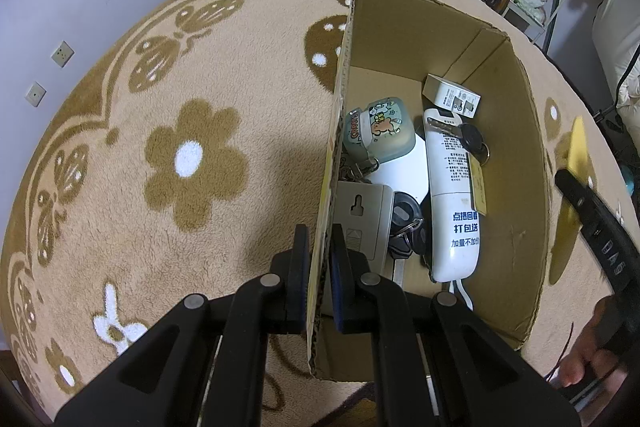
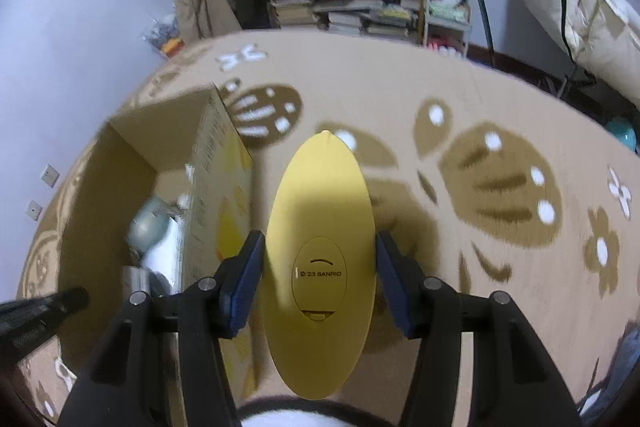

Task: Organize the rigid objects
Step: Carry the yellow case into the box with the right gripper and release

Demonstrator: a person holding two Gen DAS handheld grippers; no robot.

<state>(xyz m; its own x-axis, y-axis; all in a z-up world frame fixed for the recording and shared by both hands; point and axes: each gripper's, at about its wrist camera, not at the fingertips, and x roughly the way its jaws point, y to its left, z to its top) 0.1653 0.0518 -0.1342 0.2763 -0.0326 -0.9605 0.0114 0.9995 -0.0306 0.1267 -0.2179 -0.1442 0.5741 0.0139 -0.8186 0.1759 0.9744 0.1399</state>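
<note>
Left wrist view: my left gripper (image 1: 320, 259) is clamped on the near-left wall of the cardboard box (image 1: 516, 163), one finger outside on the carpet side, the other inside. The box stands open on the beige flower-patterned carpet (image 1: 160, 155). Inside it I see a white handset-shaped device with blue Chinese print (image 1: 452, 211) lying lengthwise, a black key fob (image 1: 472, 139) resting on its far end, a small white carton (image 1: 450, 95) in the box's far corner, a pale green cartoon case (image 1: 380, 127) against the left wall, a grey wall-mount plate (image 1: 364, 211) beside my inner finger, and a bunch of dark keys (image 1: 408, 231) between the plate and the handset. To the right of the box, outside its right wall, I can see the yellow object's edge (image 1: 578, 147).

In the right wrist view, my right gripper (image 2: 320, 279) holds a yellow oval Sanrio-marked piece (image 2: 320, 227) between its blue pads (image 2: 244, 283), its back panel facing the camera. It hangs above the carpet just right of the box (image 2: 220, 155), outside it. That view is motion-blurred.
</note>
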